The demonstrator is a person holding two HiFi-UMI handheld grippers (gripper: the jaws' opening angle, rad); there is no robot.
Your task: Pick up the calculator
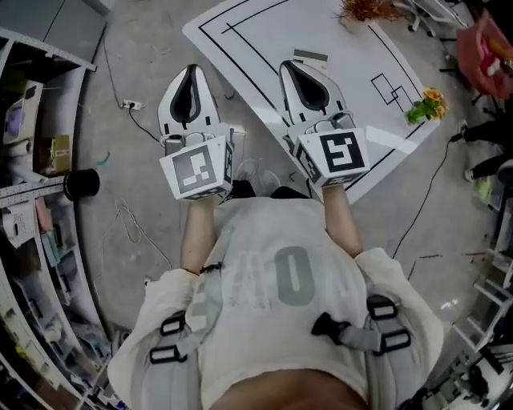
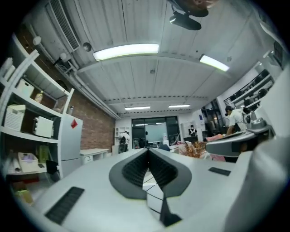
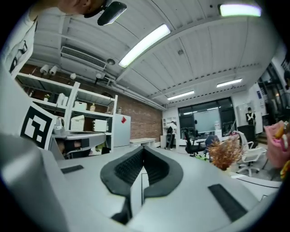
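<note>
A small flat grey slab (image 1: 310,57), which may be the calculator, lies on the white table (image 1: 256,36) just beyond the tip of my right gripper (image 1: 288,66). That gripper is held level over the table's near corner, its jaws together with nothing between them. My left gripper (image 1: 191,70) hangs beside it over the grey floor, left of the table, also shut and empty. In the left gripper view the black pads (image 2: 136,170) meet at the tip. The right gripper view shows the pads (image 3: 129,168) pressed together too, and no calculator.
The table bears black outlines, a dried plant (image 1: 365,10) at its far edge and yellow flowers (image 1: 425,104) at its right corner. Shelving (image 1: 32,160) packed with boxes runs along the left, with a black round object (image 1: 80,183) next to it. Cables and a power strip (image 1: 132,104) lie on the floor.
</note>
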